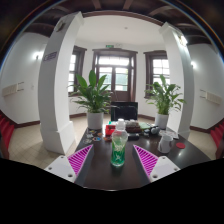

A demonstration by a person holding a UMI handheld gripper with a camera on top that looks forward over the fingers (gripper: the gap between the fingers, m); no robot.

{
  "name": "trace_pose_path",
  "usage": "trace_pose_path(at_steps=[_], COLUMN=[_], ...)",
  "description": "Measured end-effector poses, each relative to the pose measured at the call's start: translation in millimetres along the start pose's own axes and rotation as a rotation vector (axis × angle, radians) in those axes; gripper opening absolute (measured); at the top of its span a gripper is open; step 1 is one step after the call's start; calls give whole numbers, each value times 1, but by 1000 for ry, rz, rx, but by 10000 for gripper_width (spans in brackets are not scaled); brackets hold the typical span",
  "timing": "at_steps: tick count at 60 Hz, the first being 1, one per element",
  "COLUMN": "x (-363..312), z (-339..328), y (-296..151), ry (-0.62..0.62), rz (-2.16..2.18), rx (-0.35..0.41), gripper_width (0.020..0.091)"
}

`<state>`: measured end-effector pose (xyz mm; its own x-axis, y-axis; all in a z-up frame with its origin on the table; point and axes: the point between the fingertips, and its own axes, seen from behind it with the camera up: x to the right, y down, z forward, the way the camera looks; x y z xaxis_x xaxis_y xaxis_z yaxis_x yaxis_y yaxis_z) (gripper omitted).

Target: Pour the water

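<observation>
Between the spread gripper [115, 160] fingers, untouched on the table [110, 178], a green cup [119, 150].

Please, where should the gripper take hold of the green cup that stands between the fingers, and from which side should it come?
Grip the green cup around its middle, coming straight forward and level along the table. It stands upright and looks slim, so the fingers can probably close on its two sides. The gripper is open, with the cup already between the pads; a mid-height hold should keep it steady for pouring.
</observation>
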<state>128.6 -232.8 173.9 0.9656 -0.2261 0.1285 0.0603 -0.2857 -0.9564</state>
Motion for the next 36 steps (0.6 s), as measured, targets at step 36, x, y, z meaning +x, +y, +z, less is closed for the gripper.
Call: trace_pose_path(at_steps=[36], x=[26], z=[204], y=[70], ry=[-61], rz=[34], rx=[4], gripper_width=[786])
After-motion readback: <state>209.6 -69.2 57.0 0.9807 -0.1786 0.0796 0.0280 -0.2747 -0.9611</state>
